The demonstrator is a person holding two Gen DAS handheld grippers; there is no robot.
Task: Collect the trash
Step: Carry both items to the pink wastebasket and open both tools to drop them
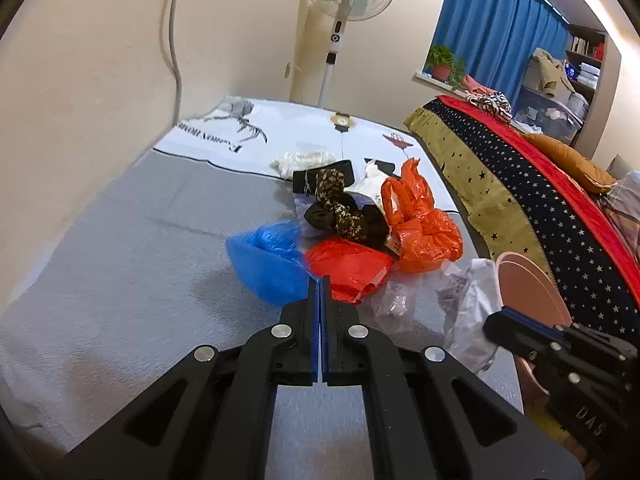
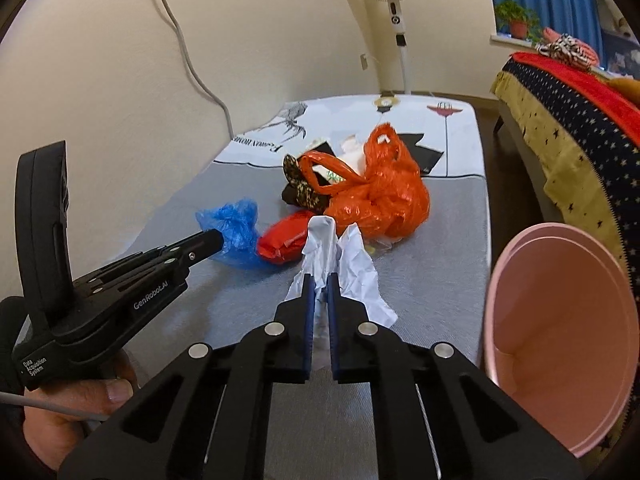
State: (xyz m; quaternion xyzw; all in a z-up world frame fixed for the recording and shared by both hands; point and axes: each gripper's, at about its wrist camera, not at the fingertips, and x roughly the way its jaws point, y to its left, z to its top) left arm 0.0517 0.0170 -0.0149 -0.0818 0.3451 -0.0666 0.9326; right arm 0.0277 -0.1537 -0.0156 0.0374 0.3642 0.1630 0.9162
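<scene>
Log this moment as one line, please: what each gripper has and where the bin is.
left gripper: shut on blue bag | right gripper: shut on white paper | pink bin: right, empty

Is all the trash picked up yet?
Not yet. The pink bin looks empty. The right gripper pinches crumpled white paper, and the left gripper is shut on the blue plastic. The orange bag and red bag wait on the bed.
</scene>
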